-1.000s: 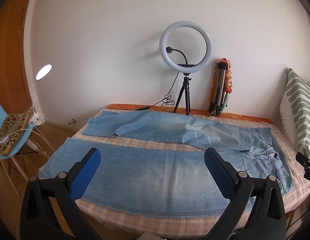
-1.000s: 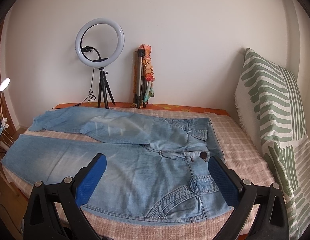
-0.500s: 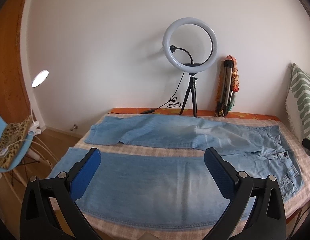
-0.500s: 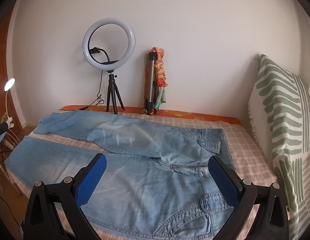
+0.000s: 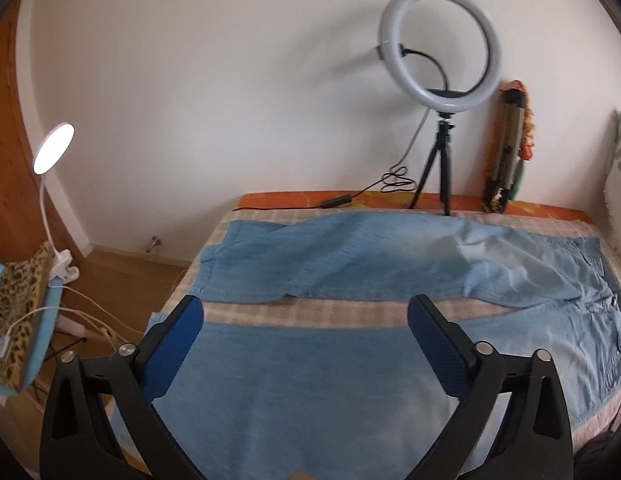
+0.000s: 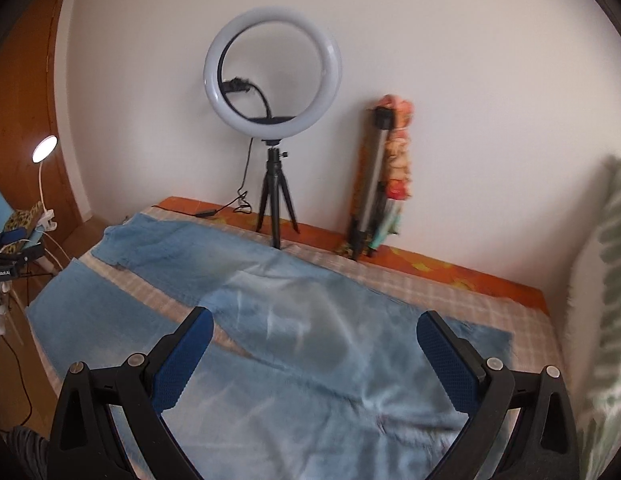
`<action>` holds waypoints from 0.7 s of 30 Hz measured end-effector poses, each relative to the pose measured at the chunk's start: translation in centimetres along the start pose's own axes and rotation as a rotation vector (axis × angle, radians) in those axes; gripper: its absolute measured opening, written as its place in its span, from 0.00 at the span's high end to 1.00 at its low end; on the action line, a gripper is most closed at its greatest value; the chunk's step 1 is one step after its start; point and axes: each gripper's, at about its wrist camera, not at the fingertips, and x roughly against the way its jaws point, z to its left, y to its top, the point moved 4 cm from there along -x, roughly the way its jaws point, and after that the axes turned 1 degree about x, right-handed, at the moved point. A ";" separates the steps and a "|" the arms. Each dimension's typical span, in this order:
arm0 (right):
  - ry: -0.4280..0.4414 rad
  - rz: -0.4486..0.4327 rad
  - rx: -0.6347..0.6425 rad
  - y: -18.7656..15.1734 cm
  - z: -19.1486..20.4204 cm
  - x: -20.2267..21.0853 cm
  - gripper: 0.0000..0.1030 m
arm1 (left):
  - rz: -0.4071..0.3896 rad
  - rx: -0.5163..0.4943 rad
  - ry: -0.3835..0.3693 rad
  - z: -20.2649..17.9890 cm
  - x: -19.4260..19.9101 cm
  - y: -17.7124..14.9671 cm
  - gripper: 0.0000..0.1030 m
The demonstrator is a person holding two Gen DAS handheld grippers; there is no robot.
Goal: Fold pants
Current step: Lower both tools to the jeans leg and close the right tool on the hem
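The pants (image 5: 350, 320) lie spread flat on the bed (image 5: 310, 314), unfolded, with the two legs apart and a strip of checked cover showing between them. Their long axis runs left to right across both frames: hems at the left, waist at the right.

The left gripper (image 5: 304, 344) hovers above the near leg, jaws released and wide, nothing between them. The right gripper (image 6: 314, 354) hovers above the seat and upper legs, jaws likewise released and empty. Neither touches the cloth.

Judgement: no fold is made yet. The coming grasp turns on the pants lying below and ahead of both grippers, crosswise to the fingers; the left gripper is nearer the hem end, the right nearer the waist.

Differences between views: the left wrist view shows the hem of the far leg at centre left and the waist with a pocket at the right edge. The right wrist view, blurred, hides the near waist corner behind the gripper, but shows the pillow (image 6: 608, 300) at the right of the frame. A ring light (image 5: 440, 46) stands at the far edge of the bed.
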 end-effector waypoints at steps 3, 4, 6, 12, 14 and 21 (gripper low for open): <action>0.072 0.054 -0.027 2.0 0.0 -4.6 0.04 | 0.032 0.025 -0.014 1.7 -2.9 1.6 0.05; 0.090 0.066 -0.031 2.6 0.0 -6.3 0.06 | 0.046 0.036 -0.016 2.2 -3.8 1.9 0.05; 0.112 0.087 -0.026 3.5 0.4 -9.5 0.07 | 0.077 0.071 -0.030 3.5 -6.1 2.7 0.07; 0.154 0.184 0.051 4.7 2.6 -19.9 0.16 | 0.135 0.124 0.001 5.8 -13.1 4.3 0.09; 0.173 0.209 0.076 4.7 3.4 -22.9 0.17 | 0.159 0.135 0.003 6.2 -15.5 4.5 0.09; 0.171 0.284 0.164 3.9 5.4 -31.5 0.17 | 0.250 0.181 -0.016 6.4 -22.2 3.8 0.13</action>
